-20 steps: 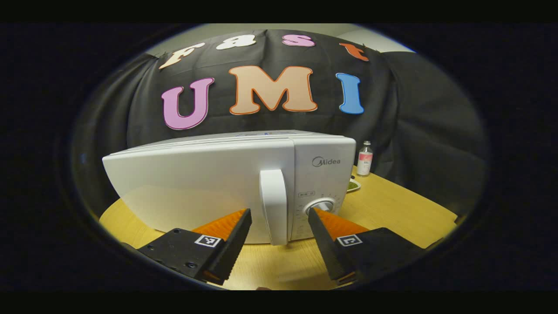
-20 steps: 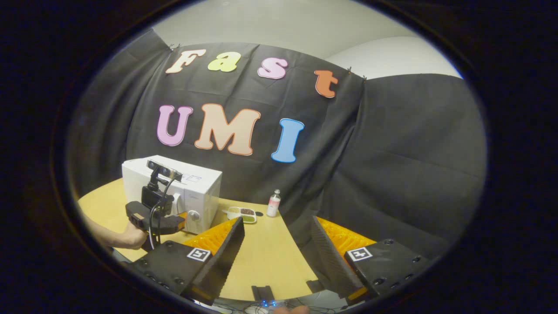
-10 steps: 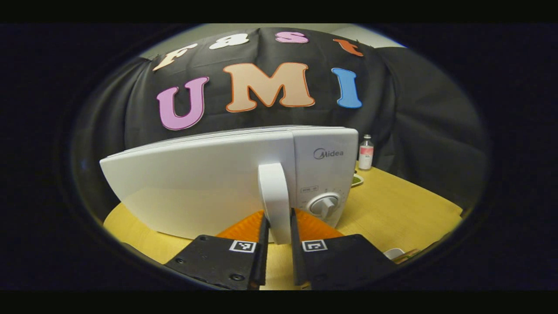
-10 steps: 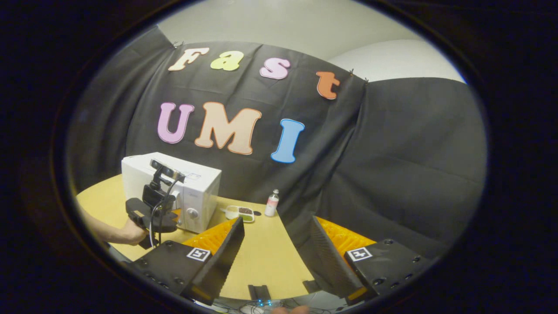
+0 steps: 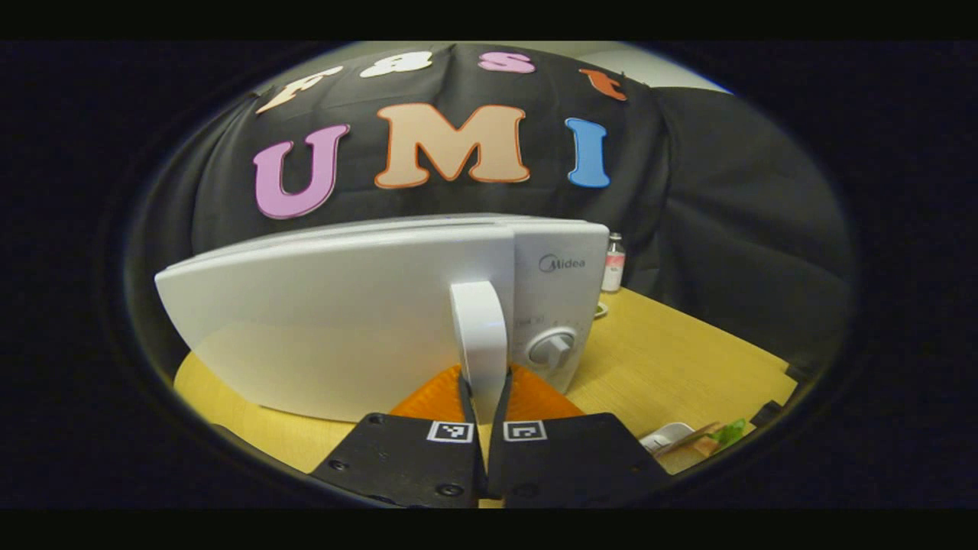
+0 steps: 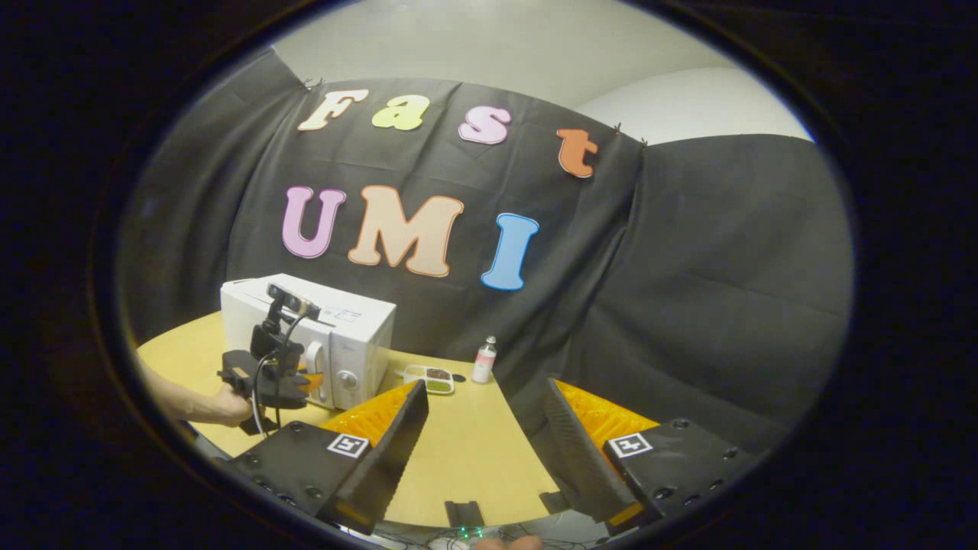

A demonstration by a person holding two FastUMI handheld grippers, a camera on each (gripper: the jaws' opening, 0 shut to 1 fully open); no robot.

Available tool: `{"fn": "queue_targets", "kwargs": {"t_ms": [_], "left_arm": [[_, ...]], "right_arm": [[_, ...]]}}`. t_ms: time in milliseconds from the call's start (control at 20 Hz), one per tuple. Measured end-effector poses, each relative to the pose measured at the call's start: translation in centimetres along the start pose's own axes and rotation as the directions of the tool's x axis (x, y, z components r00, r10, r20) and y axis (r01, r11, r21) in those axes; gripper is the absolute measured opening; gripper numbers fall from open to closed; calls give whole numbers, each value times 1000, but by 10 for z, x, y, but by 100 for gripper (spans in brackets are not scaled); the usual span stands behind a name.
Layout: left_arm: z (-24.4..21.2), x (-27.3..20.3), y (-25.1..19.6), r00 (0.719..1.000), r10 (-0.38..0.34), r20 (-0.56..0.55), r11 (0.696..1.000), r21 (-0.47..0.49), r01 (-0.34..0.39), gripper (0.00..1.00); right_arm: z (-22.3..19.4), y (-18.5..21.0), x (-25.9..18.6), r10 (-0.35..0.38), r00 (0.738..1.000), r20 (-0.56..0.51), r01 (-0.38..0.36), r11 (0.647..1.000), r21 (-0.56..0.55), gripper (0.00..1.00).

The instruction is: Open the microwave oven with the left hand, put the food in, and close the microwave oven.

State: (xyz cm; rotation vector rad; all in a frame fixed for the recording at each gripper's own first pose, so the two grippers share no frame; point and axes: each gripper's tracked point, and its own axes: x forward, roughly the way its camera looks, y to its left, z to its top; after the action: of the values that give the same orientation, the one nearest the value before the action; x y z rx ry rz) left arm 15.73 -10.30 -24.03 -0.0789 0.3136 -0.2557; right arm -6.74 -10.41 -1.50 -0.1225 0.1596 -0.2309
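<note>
Black cloth hangs behind a yellow wooden tabletop (image 6: 458, 451), and the white microwave oven (image 5: 344, 321) sits toward its far left side, door looking shut or barely cracked. Left hand-held gripper (image 5: 483, 397) is clamped right on the lower part of the vertical door handle (image 5: 479, 336), fingers pressed in on both sides. In the right gripper view you can see that same gripper (image 6: 294, 380) at the oven front with a hand (image 6: 229, 403) behind it. Right hand-held gripper (image 6: 485, 435) hangs spread wide over the tabletop's near edge, holding nothing. The food tray (image 6: 429, 377) waits just right of the oven, a small bottle (image 6: 483, 360) beside it toward the back edge.

Now the pull, I'd say: the hinge appears to be on the door's left, so the stroke should arc outward and to the left, not straight back. Keep the squeeze firm, or the smooth handle may slip, and go gently so the light oven doesn't slide across the tabletop.
</note>
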Motion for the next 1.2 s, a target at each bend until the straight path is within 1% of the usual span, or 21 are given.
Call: {"fn": "queue_targets", "kwargs": {"t_ms": [100, 150, 250, 300, 400, 450, 600, 650, 750, 900, 1200], "left_arm": [[-10, -29, -2, 1000, -10, -7, 999, 39, 10, 0], [-12, -43, 0, 1000, -21, 2, 999, 34, 21, 0], [-23, -68, 4, 998, -47, -33, 999, -2, 47, 0], [-27, -83, 5, 998, -56, -38, 998, -3, 56, 0], [-34, -108, 11, 996, -75, -55, 997, 26, 76, 0], [-37, -121, 16, 994, -84, -65, 996, 29, 86, 2], [-50, -158, 34, 991, -96, -97, 995, 8, 97, 0], [-53, -169, 41, 990, -93, -102, 995, 14, 95, 2], [-58, -191, 57, 992, -77, -105, 997, 20, 79, 2], [-66, -217, 82, 992, -41, -116, 999, 9, 42, 0], [-78, -255, 134, 990, 56, -133, 998, -1, -57, 0]], "right_arm": [[1, 4, 1, 8, 1000, 6, -8, 1000, 14, 97], [1, 8, 2, 17, 1000, 7, -17, 1000, 23, 97], [-3, 18, 7, 39, 999, 2, -39, 999, 31, 97], [-3, 24, 9, 49, 999, 2, -49, 998, 35, 97], [-4, 38, 13, 74, 997, 0, -74, 996, 44, 97], [-4, 46, 14, 88, 996, -1, -88, 995, 50, 97], [-7, 65, 17, 114, 993, -1, -114, 991, 68, 97], [-9, 72, 17, 121, 993, -6, -120, 990, 78, 97], [-14, 87, 16, 144, 989, -15, -142, 984, 110, 98], [-21, 103, 16, 163, 986, -36, -156, 977, 143, 97], [-31, 140, 18, 192, 980, -56, -179, 965, 191, 97]]}}
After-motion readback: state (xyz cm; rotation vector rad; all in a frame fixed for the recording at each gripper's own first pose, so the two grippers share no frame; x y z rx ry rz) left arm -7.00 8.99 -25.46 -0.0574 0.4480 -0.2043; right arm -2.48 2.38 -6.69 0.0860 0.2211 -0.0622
